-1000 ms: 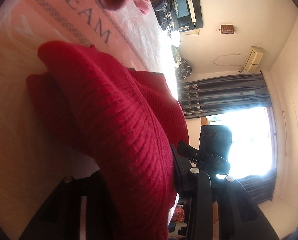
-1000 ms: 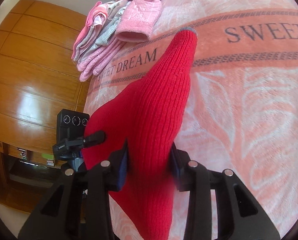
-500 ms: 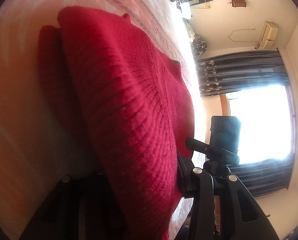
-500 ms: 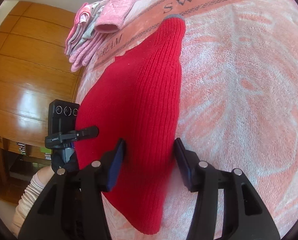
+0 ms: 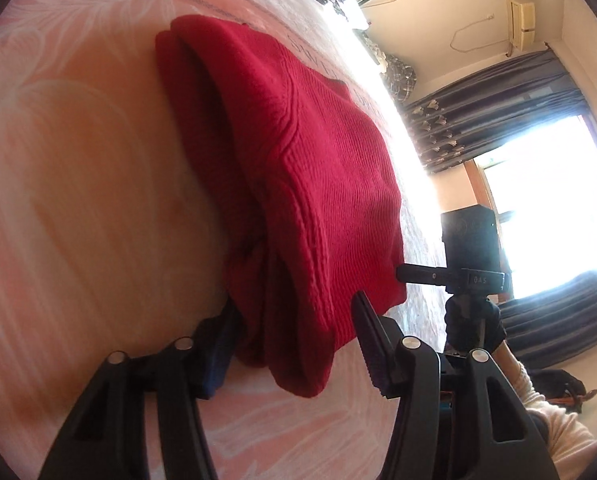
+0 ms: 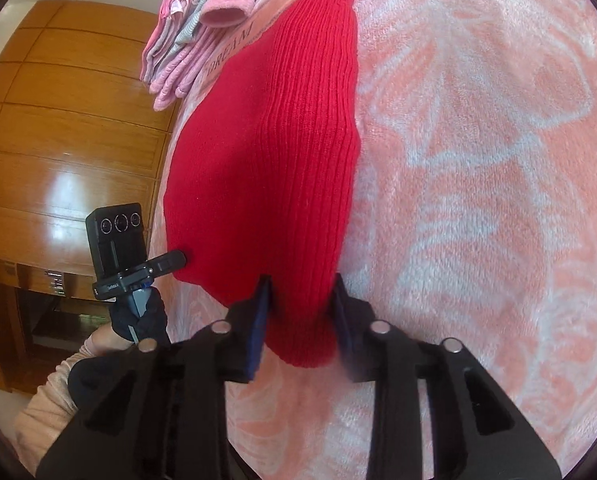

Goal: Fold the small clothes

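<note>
A red knit sweater (image 5: 298,140) lies folded lengthwise on the pink blanket (image 5: 78,180). My left gripper (image 5: 294,328) is open, its fingers straddling the sweater's near end; the left pad touches cloth and the right pad stands just off it. In the right wrist view the sweater (image 6: 282,140) runs away from me, one sleeve stretched far up. My right gripper (image 6: 302,304) is shut on its near ribbed end, which bulges out below the pads. Each view shows the other gripper at the sweater's side: the right one (image 5: 470,248) and the left one (image 6: 114,248), held by a gloved hand (image 6: 138,316).
A pile of pink and grey clothes (image 6: 202,28) sits at the far edge of the blanket (image 6: 478,160). A wooden wardrobe (image 6: 58,120) stands beyond the bed's left side. Dark curtains (image 5: 498,100) and a bright window (image 5: 546,192) are past the other side.
The sweater has come down from hanging in the air to lying on the blanket. My left gripper's fingers have spread off it. My right gripper's fingers opened briefly and then narrowed onto the ribbed end.
</note>
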